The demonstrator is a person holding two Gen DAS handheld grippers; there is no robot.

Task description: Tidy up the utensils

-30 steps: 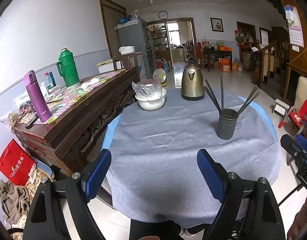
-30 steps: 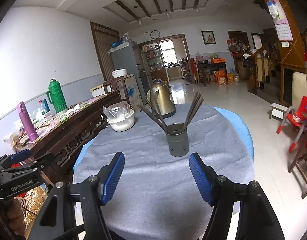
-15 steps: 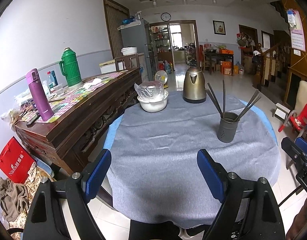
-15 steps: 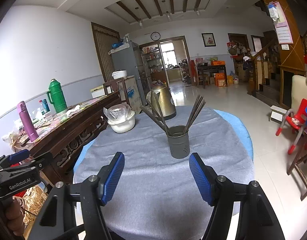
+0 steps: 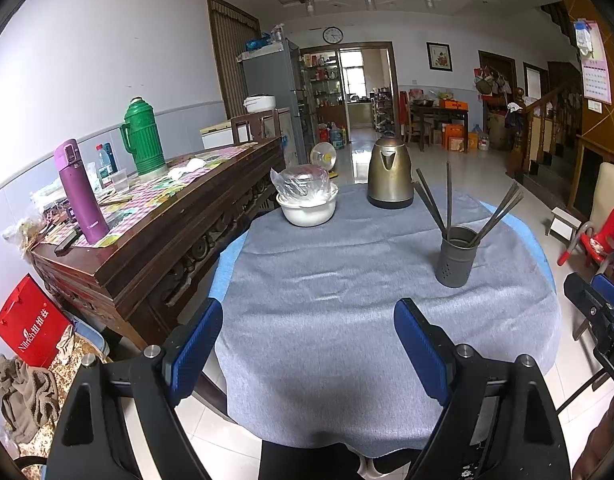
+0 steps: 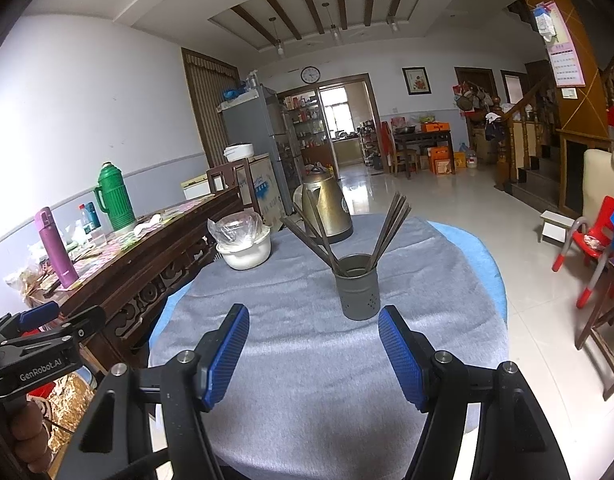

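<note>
A grey perforated metal holder [image 5: 457, 257] [image 6: 357, 287] stands upright on the round table's grey cloth [image 5: 347, 300], with several dark chopsticks [image 5: 431, 204] [image 6: 389, 228] fanned out of it. My left gripper [image 5: 307, 346] hovers over the near edge of the table, open, nothing between its blue pads. My right gripper [image 6: 313, 350] is also open and empty, just short of the holder. The right gripper's tip [image 5: 595, 312] shows at the right edge of the left wrist view, and the left gripper [image 6: 39, 344] at the left edge of the right wrist view.
A brass-coloured kettle [image 5: 389, 174] and a white bowl with a plastic bag [image 5: 307, 200] stand at the table's far side. A dark wooden sideboard [image 5: 159, 232] with a green flask [image 5: 143, 140] and purple bottle [image 5: 81, 192] runs along the left. A red child's chair [image 5: 595, 240] sits right.
</note>
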